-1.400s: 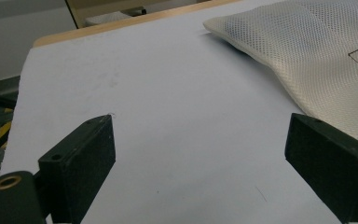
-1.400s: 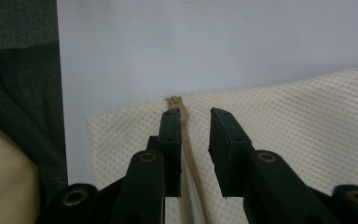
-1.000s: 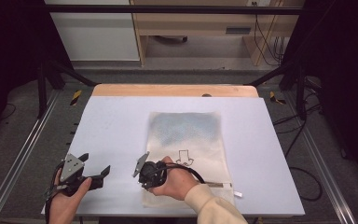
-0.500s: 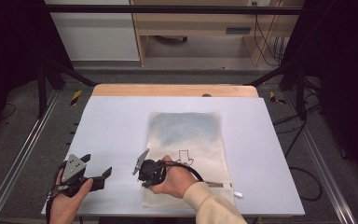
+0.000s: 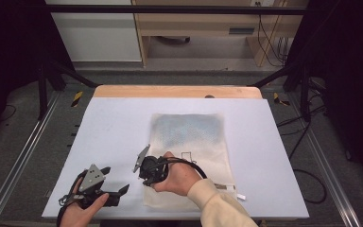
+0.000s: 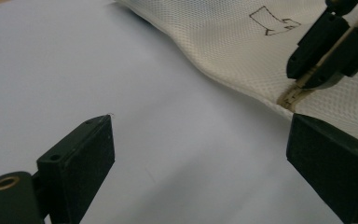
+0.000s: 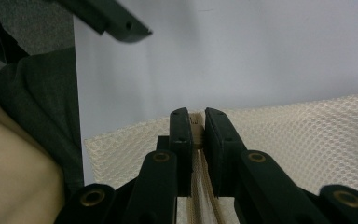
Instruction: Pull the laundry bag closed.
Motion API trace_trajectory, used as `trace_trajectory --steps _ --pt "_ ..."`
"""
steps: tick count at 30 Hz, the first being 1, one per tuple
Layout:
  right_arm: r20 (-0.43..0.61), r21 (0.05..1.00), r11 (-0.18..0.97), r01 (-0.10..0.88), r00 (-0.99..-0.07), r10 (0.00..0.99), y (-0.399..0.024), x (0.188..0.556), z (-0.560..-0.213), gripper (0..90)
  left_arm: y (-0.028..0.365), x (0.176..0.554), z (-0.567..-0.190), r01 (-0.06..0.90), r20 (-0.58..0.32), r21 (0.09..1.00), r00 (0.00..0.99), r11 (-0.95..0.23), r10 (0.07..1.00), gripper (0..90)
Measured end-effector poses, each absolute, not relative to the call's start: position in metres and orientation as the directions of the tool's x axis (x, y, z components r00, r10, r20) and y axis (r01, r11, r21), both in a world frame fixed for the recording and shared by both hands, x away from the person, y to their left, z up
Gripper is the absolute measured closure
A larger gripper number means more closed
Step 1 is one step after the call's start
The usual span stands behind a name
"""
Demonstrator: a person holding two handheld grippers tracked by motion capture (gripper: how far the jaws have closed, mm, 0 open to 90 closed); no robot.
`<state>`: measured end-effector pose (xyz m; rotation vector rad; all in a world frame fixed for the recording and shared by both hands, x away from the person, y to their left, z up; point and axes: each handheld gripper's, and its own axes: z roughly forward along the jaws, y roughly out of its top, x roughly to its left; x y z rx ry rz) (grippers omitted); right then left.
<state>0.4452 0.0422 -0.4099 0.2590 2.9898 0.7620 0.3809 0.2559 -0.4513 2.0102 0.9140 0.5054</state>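
A cream mesh bag [image 5: 189,142] with a bluish patch and a small line drawing lies flat on the white table [image 5: 113,123]. Its zipper [image 6: 303,86] runs along the near edge. My right gripper [image 5: 147,181] sits at the bag's near-left corner. In the right gripper view it [image 7: 195,128] is shut on the zipper pull [image 7: 196,125], with mesh [image 7: 307,135] on both sides. My left gripper [image 5: 115,180] hovers just left of the bag. It [image 6: 200,154] is open with only bare table between its jaws. The right gripper's fingers [image 6: 326,46] show ahead of it.
A white tag [image 5: 241,196] pokes out at the bag's near-right corner. The table's wooden far edge [image 5: 177,91] and metal frame rails [image 5: 23,156] border the work area. A dark sleeve and cloth [image 7: 32,121] lie at the left of the right gripper view.
My left gripper has drifted a little to the right, toward the bag's corner. The right gripper has stayed shut at the zipper, almost still.
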Motion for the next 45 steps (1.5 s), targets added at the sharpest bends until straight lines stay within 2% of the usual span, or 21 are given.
trace_trajectory --steps 13,16,17,18,19,20,30,38,45 --pt "0.0 0.485 0.861 0.152 -0.985 0.174 0.039 0.444 -0.407 81.9 0.218 0.38 -0.466 0.464 -0.09 0.796 0.727 -0.39 0.681 8.0" --pt "0.002 0.49 0.858 0.155 -0.984 0.177 0.038 0.444 -0.405 81.9 0.215 0.383 -0.468 0.495 -0.175 0.804 0.726 -0.328 0.666 10.0" --pt "0.002 0.49 0.858 0.155 -0.984 0.177 0.038 0.444 -0.405 81.9 0.215 0.383 -0.468 0.495 -0.175 0.804 0.726 -0.328 0.666 11.8" --pt "0.002 0.495 0.855 0.158 -0.984 0.181 0.037 0.444 -0.404 81.9 0.215 0.385 -0.469 0.515 -0.219 0.807 0.715 -0.288 0.664 12.7" --pt "0.002 0.495 0.855 0.158 -0.984 0.181 0.037 0.444 -0.404 81.9 0.215 0.385 -0.469 0.515 -0.219 0.807 0.715 -0.288 0.664 12.8" --pt "0.003 0.499 0.851 0.164 -0.982 0.187 0.036 0.444 -0.403 81.9 0.215 0.386 -0.469 0.529 -0.263 0.809 0.716 -0.257 0.647 13.1" --pt "-0.002 0.508 0.847 0.156 -0.983 0.182 0.036 0.443 -0.401 81.9 0.205 0.388 -0.473 0.532 -0.265 0.799 0.729 -0.28 0.631 12.7" --pt "-0.002 0.529 0.835 0.153 -0.984 0.181 0.034 0.443 -0.397 81.9 0.198 0.394 -0.479 0.549 -0.305 0.791 0.737 -0.272 0.603 23.8" --pt "-0.008 0.536 0.831 0.147 -0.984 0.18 0.034 0.443 -0.394 82.0 0.197 0.397 -0.48 0.553 -0.332 0.792 0.745 -0.259 0.578 27.6"
